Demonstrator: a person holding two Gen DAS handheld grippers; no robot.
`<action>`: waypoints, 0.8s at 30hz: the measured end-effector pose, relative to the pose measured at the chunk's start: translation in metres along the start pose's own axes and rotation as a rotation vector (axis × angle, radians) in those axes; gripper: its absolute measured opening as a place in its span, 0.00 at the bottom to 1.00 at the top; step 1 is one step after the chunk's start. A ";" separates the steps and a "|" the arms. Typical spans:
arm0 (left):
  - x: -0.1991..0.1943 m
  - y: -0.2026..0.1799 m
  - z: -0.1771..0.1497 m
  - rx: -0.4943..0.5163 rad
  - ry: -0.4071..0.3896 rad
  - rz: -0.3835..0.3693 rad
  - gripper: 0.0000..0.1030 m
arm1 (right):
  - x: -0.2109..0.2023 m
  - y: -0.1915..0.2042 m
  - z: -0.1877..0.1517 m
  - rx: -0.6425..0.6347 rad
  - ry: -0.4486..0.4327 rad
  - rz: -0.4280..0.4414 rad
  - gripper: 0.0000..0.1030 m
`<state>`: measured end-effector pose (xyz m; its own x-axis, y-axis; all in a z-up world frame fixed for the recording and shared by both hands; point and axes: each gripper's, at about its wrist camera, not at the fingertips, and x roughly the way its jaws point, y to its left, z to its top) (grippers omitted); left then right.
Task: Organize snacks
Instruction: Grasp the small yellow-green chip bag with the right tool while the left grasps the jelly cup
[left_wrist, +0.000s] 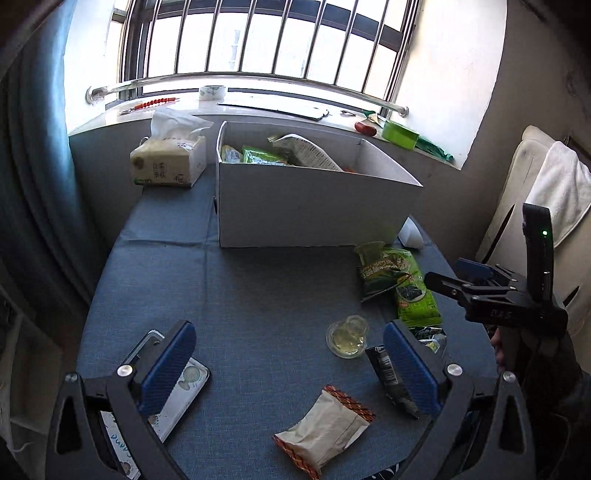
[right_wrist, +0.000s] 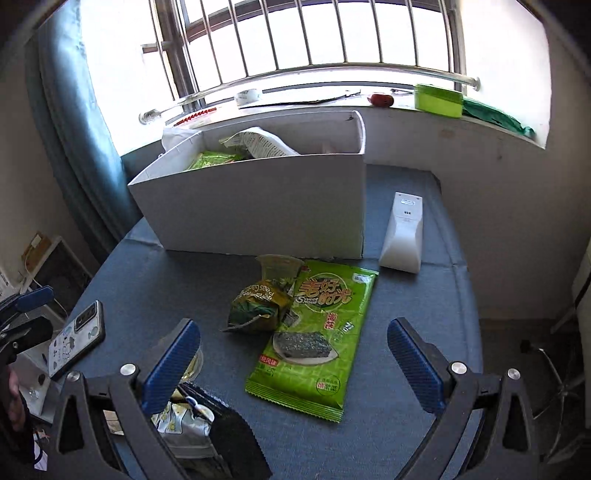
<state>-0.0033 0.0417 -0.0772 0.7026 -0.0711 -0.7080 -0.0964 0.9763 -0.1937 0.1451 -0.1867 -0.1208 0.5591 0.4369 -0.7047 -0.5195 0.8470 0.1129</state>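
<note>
A white cardboard box (left_wrist: 314, 206) (right_wrist: 258, 210) stands at the back of the blue table and holds several snack packs. A beige snack pack with red edges (left_wrist: 325, 430) lies between the fingers of my open left gripper (left_wrist: 291, 369), below them. A clear jelly cup (left_wrist: 347, 336) and a dark pack (left_wrist: 388, 376) sit by its right finger. My right gripper (right_wrist: 295, 363) (left_wrist: 461, 280) is open over a green seaweed pack (right_wrist: 317, 339) (left_wrist: 413, 295). A smaller green pea snack bag (right_wrist: 258, 302) and a cup (right_wrist: 279, 267) lie just left of that pack.
A phone (left_wrist: 173, 391) (right_wrist: 77, 336) lies at the table's left. A tissue pack (left_wrist: 168, 158) stands left of the box. A white remote (right_wrist: 402, 232) lies right of the box. The windowsill holds a tape roll (left_wrist: 212, 92) and a green container (right_wrist: 437, 99).
</note>
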 end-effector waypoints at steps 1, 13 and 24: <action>0.001 0.000 0.000 0.003 0.005 0.004 1.00 | 0.008 0.005 0.001 -0.026 0.022 -0.007 1.00; 0.013 -0.002 -0.007 0.012 0.052 0.000 1.00 | 0.073 0.018 0.013 0.010 0.161 0.092 0.35; 0.042 -0.024 0.005 0.054 0.120 -0.055 1.00 | 0.011 -0.006 0.016 0.113 0.051 0.203 0.32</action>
<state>0.0316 0.0160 -0.0988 0.6164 -0.1455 -0.7739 -0.0201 0.9795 -0.2002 0.1646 -0.1819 -0.1176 0.4158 0.5883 -0.6935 -0.5404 0.7732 0.3319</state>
